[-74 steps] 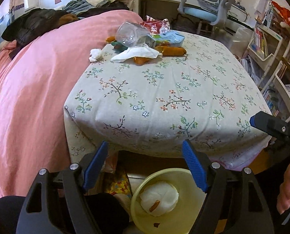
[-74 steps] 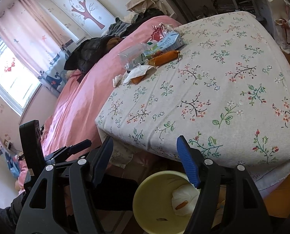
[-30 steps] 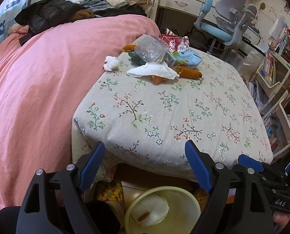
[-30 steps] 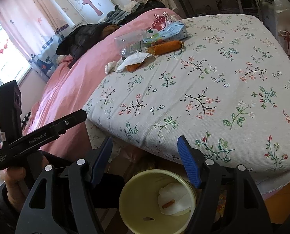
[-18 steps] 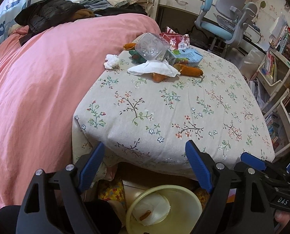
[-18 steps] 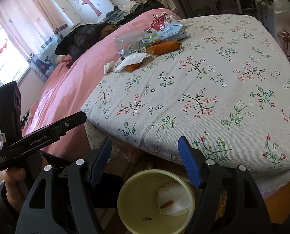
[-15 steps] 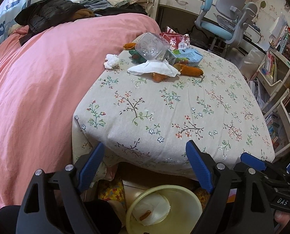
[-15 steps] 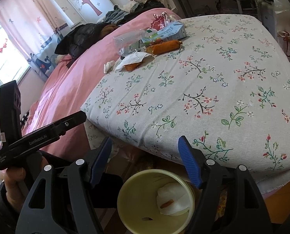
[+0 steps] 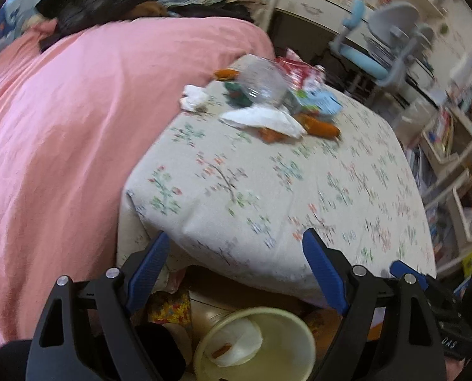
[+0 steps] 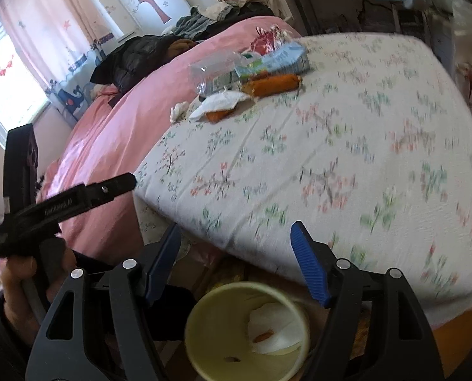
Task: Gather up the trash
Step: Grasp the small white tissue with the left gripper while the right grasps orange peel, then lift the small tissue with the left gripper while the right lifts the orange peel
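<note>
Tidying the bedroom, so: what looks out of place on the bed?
A heap of litter sits on the floral sheet at the far edge: a clear plastic bottle on its side, tissues, wrappers. The yellow bin holds only a tissue.

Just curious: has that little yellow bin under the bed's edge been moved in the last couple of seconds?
No. The yellow bin sits below the floral bedspread's edge as before.
</note>
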Action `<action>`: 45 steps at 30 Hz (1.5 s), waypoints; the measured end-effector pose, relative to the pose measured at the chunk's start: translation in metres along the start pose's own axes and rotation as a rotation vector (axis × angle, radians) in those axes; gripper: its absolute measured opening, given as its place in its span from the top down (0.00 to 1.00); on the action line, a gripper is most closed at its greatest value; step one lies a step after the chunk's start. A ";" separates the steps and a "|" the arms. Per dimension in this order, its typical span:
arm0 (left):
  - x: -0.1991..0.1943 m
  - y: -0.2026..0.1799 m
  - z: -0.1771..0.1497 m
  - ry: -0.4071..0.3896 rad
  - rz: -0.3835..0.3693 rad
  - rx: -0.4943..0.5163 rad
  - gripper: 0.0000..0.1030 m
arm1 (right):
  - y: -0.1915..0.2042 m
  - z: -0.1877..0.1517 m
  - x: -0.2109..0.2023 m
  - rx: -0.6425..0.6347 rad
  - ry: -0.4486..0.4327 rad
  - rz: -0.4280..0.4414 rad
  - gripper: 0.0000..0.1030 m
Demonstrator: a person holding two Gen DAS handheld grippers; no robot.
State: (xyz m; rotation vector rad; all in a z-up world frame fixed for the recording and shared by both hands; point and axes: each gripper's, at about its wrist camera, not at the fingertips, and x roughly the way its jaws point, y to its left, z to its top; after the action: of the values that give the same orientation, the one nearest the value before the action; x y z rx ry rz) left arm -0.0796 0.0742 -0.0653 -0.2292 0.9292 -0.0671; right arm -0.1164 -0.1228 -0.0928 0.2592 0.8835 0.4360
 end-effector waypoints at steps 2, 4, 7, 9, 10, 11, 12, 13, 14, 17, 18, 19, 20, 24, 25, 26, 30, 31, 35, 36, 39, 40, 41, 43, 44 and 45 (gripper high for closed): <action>0.001 0.008 0.013 -0.010 0.012 -0.029 0.20 | 0.002 0.014 -0.001 -0.037 -0.011 -0.018 0.34; 0.000 0.015 0.027 -0.026 0.020 -0.052 0.20 | 0.003 0.034 -0.001 -0.092 -0.024 -0.043 0.34; 0.006 0.026 0.049 -0.036 0.026 -0.079 0.20 | 0.001 0.060 0.004 -0.168 -0.036 -0.088 0.34; 0.015 0.031 0.064 -0.029 0.043 -0.081 0.20 | -0.004 0.078 0.014 -0.209 -0.031 -0.122 0.34; 0.020 0.032 0.073 -0.028 0.054 -0.079 0.20 | -0.007 0.085 0.019 -0.220 -0.028 -0.132 0.34; 0.024 0.033 0.080 -0.028 0.060 -0.071 0.20 | -0.010 0.091 0.025 -0.229 -0.025 -0.139 0.34; 0.029 0.032 0.088 -0.027 0.069 -0.055 0.20 | -0.013 0.101 0.034 -0.248 -0.018 -0.152 0.34; 0.033 0.033 0.094 -0.028 0.073 -0.044 0.20 | -0.014 0.105 0.040 -0.265 -0.015 -0.161 0.34; 0.040 0.033 0.103 -0.025 0.082 -0.024 0.20 | -0.015 0.113 0.049 -0.298 -0.009 -0.177 0.34; 0.064 0.034 0.119 0.003 0.098 0.022 0.20 | -0.019 0.128 0.073 -0.367 0.008 -0.206 0.34; 0.072 0.033 0.124 0.019 0.107 0.034 0.20 | -0.021 0.132 0.081 -0.382 0.014 -0.213 0.34; 0.080 0.033 0.126 0.030 0.117 0.044 0.20 | -0.022 0.136 0.088 -0.393 0.017 -0.219 0.34; 0.089 0.031 0.130 0.038 0.130 0.056 0.20 | -0.026 0.143 0.097 -0.403 0.020 -0.221 0.34; 0.112 0.023 0.139 0.051 0.172 0.113 0.21 | -0.038 0.164 0.125 -0.384 0.035 -0.204 0.34; 0.117 0.021 0.141 0.057 0.178 0.124 0.21 | -0.039 0.166 0.130 -0.386 0.041 -0.201 0.34; 0.122 0.020 0.142 0.063 0.181 0.136 0.22 | -0.040 0.169 0.135 -0.392 0.050 -0.197 0.34; 0.134 0.015 0.148 0.081 0.174 0.163 0.34 | -0.040 0.174 0.152 -0.433 0.086 -0.170 0.34; 0.136 0.014 0.150 0.084 0.175 0.169 0.37 | -0.041 0.175 0.156 -0.442 0.092 -0.167 0.34; 0.145 0.015 0.151 0.112 0.159 0.171 0.55 | -0.041 0.176 0.170 -0.459 0.103 -0.164 0.34; 0.145 0.015 0.151 0.109 0.166 0.176 0.59 | -0.040 0.176 0.171 -0.465 0.103 -0.165 0.34; 0.141 0.013 0.149 0.093 0.171 0.201 0.77 | -0.039 0.174 0.174 -0.482 0.105 -0.168 0.46; 0.139 0.013 0.148 0.093 0.158 0.197 0.81 | -0.038 0.173 0.173 -0.485 0.108 -0.170 0.56; 0.136 0.014 0.148 0.094 0.138 0.190 0.84 | -0.039 0.174 0.171 -0.484 0.115 -0.166 0.61; 0.132 0.014 0.146 0.100 0.102 0.178 0.86 | -0.039 0.170 0.165 -0.473 0.129 -0.154 0.78; 0.129 0.013 0.145 0.101 0.087 0.173 0.87 | -0.040 0.167 0.161 -0.474 0.133 -0.158 0.80; 0.126 0.013 0.144 0.099 0.077 0.171 0.87 | -0.039 0.163 0.158 -0.477 0.138 -0.164 0.83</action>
State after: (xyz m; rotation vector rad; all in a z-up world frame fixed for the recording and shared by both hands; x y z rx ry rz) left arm 0.1103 0.0912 -0.0845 -0.0316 1.0243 -0.0875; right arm 0.1101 -0.0896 -0.1167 -0.2829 0.9002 0.5015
